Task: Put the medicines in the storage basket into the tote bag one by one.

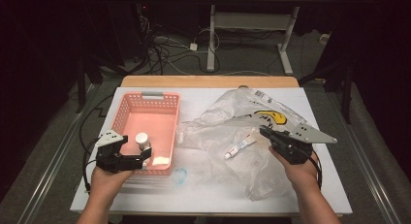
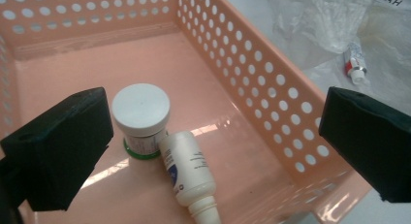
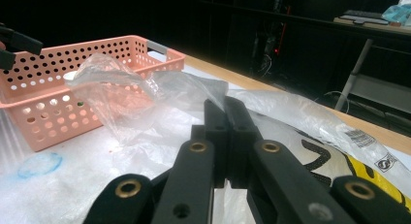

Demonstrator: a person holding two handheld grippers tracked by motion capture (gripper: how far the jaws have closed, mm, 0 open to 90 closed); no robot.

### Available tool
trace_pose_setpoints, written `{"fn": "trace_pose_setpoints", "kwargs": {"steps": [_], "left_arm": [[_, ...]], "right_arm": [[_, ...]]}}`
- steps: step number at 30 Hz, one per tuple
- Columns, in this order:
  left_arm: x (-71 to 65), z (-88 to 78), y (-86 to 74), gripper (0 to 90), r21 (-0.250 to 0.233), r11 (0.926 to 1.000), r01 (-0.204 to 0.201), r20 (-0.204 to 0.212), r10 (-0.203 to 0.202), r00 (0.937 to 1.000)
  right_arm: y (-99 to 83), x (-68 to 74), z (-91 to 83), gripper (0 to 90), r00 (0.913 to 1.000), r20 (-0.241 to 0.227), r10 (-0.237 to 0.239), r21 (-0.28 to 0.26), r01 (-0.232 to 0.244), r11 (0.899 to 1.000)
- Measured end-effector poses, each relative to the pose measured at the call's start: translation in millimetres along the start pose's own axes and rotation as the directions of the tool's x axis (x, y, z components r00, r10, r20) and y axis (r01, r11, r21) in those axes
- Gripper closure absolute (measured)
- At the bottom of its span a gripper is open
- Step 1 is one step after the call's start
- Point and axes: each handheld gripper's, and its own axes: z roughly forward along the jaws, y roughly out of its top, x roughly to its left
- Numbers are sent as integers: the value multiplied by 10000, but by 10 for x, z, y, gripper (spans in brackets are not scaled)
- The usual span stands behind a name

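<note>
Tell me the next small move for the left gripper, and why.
Probably swing the open left gripper across to the small tube lying on the plastic bag: jar and bottle already sit in the pink basket, while the right gripper pinches the bag.

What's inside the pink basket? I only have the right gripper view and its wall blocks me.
Observer: A white-capped jar stands upright in the basket. A small white bottle lies on its side against it.
Operator: Where's the left gripper?
Observer: The left gripper is over the basket's near end. Its jaws are wide open and grip nothing.
Operator: Anything left to collect?
Observer: A small tube with a white cap lies on the plastic bag, just left of the right gripper in the high view.
</note>
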Motion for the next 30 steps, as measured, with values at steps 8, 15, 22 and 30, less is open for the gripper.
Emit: {"fn": "trace_pose_setpoints", "kwargs": {"steps": [8, 15, 22, 30], "left_arm": [[76, -64, -10, 0, -314, 9993, 214, -57, -216, 9998], [109, -33, 124, 0, -318, 9981, 530, -6, -530, 9986], [171, 120, 291, 0, 18, 9970, 771, -98, -771, 9970], [283, 315, 445, 37, 1286, 9893, 694, -526, -630, 9966]], "right_arm": [[2, -4, -6, 900, 10000, -3, -19, -16, 19, 10000], [13, -16, -18, 900, 10000, 15, 69, -87, -69, 9999], [17, -8, -13, 900, 10000, 12, 35, -74, -35, 10000], [15, -21, -31, 900, 10000, 18, 69, -123, -69, 9999]]}}
